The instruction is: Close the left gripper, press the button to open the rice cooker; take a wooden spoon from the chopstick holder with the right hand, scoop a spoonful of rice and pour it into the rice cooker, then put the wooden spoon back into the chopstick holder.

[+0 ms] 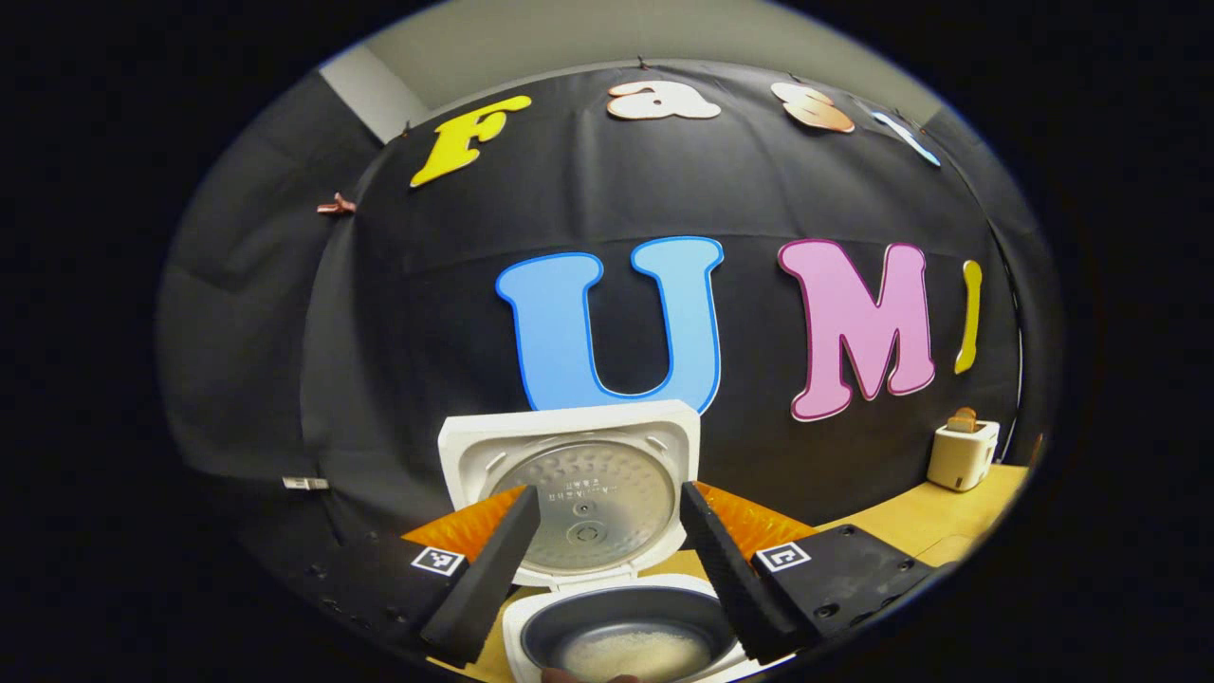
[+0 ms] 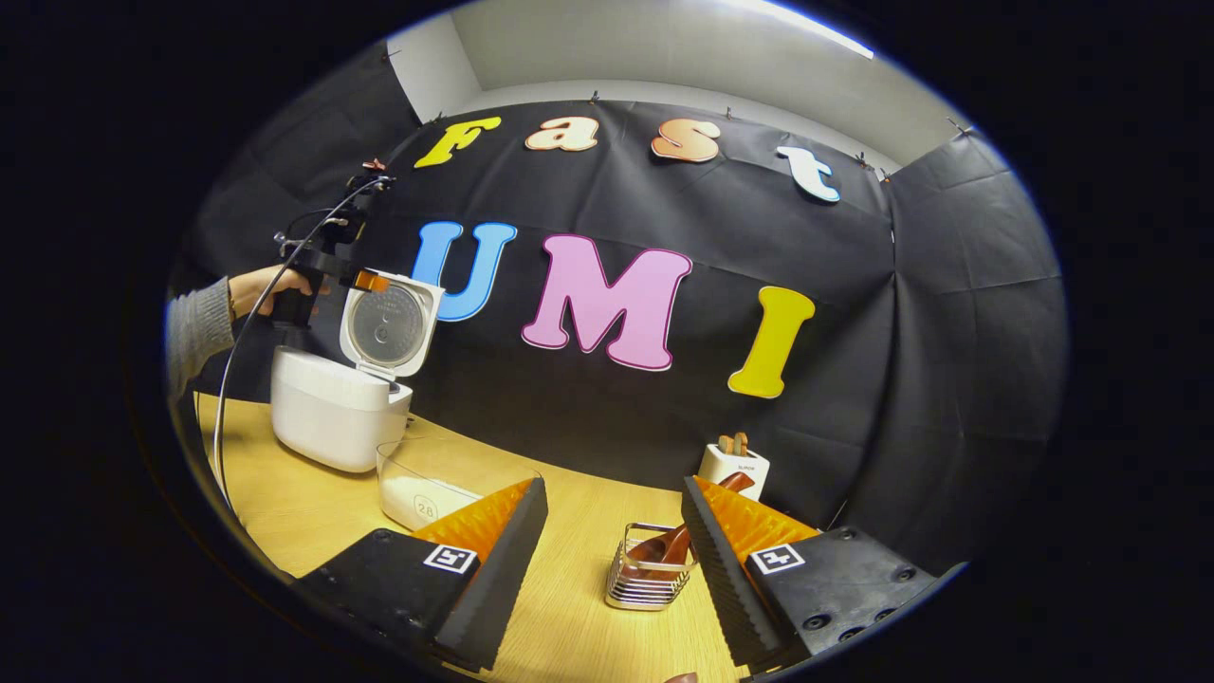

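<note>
The rice cooker (image 1: pixel 621 636) sits at the bottom centre of the left gripper view, its lid (image 1: pixel 569 489) standing upright behind the pot, so I judge the button press done. Rice (image 1: pixel 631 653) already lies pale in the bowl's bottom. My left gripper (image 1: pixel 599 560) hangs just above it, fingers spread wide and holding nothing.

In the right gripper view the cooker shows at middle left, with a clear container (image 2: pixel 446 484) just beside it on the wooden table (image 2: pixel 569 607). Lower centre stands the wire chopstick holder (image 2: pixel 650 569), the wooden spoon (image 2: pixel 678 541) leaning in it with its handle tipped up to the right. My right gripper (image 2: pixel 612 560) is wide apart and empty, lined up on the holder, so the spoon reads as back in place or not yet taken; I cannot tell which. A white box (image 2: pixel 732 467) stands behind.
</note>
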`<state>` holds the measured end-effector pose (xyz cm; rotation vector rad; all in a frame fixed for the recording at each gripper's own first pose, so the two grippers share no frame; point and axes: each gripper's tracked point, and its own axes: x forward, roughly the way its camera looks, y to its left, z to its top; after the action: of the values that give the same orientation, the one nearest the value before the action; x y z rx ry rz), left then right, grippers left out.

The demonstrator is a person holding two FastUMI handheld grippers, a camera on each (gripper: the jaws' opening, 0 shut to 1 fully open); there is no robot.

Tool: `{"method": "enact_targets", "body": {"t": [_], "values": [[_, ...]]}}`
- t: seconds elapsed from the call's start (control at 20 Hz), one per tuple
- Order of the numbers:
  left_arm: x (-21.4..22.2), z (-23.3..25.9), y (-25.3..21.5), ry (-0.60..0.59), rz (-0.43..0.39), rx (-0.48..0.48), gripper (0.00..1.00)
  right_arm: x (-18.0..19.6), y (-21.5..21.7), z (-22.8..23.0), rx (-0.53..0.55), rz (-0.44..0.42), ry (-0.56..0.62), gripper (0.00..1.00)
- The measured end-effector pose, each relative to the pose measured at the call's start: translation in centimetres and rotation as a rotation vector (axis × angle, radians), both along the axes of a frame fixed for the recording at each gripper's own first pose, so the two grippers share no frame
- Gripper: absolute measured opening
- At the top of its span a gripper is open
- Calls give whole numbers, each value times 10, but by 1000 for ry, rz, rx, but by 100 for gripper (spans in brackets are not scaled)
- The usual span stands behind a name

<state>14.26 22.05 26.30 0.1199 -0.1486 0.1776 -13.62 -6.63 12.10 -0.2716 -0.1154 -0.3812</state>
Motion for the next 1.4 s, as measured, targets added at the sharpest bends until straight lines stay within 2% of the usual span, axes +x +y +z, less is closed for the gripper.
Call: {"method": "enact_targets", "body": {"t": [0.15, 0.3, 0.45, 0.5, 0.65, 0.75, 0.8, 0.85, 0.9, 0.95, 1.0, 1.05, 1.15, 1.25, 1.4], "values": [[27, 10, 14, 11, 5, -3, 95, 4, 5, -5, 15, 6, 7, 89], [45, 26, 33, -20, 60, 73, 95, 6, 12, -15, 14, 13, 22, 88], [49, 64, 35, -173, 52, 28, 95, 6, 11, -25, 14, -2, 40, 89], [51, 76, 40, -200, 62, 42, 94, 7, 11, -28, 24, -4, 46, 89], [78, 80, 43, -151, 115, 197, 96, 13, 21, -36, 50, 12, 60, 89], [98, 68, 43, -89, 119, 247, 93, 17, 31, -40, 61, 36, 76, 89], [102, 61, 48, -64, 123, 220, 93, 18, 34, -40, 63, 45, 78, 89], [106, 64, 54, -68, 122, 154, 97, 17, 36, -38, 62, 48, 78, 89], [104, 55, 54, -50, 97, 41, 99, 16, 36, -35, 61, 49, 77, 89], [106, 50, 58, -53, 72, -67, 95, 14, 35, -32, 61, 49, 68, 89], [98, 55, 53, -60, 54, -105, 100, 12, 34, -27, 63, 52, 55, 89], [95, 56, 49, -41, 41, -112, 97, 11, 32, -23, 66, 54, 41, 89], [82, 52, 49, 16, 58, -44, 93, 7, 27, -19, 87, 54, 17, 89], [62, 43, 36, 37, 75, 8, 94, 3, 25, -17, 120, 66, -2, 88], [28, 23, 12, 51, 69, 5, 95, -1, 21, -16, 143, 80, -11, 88]]}}
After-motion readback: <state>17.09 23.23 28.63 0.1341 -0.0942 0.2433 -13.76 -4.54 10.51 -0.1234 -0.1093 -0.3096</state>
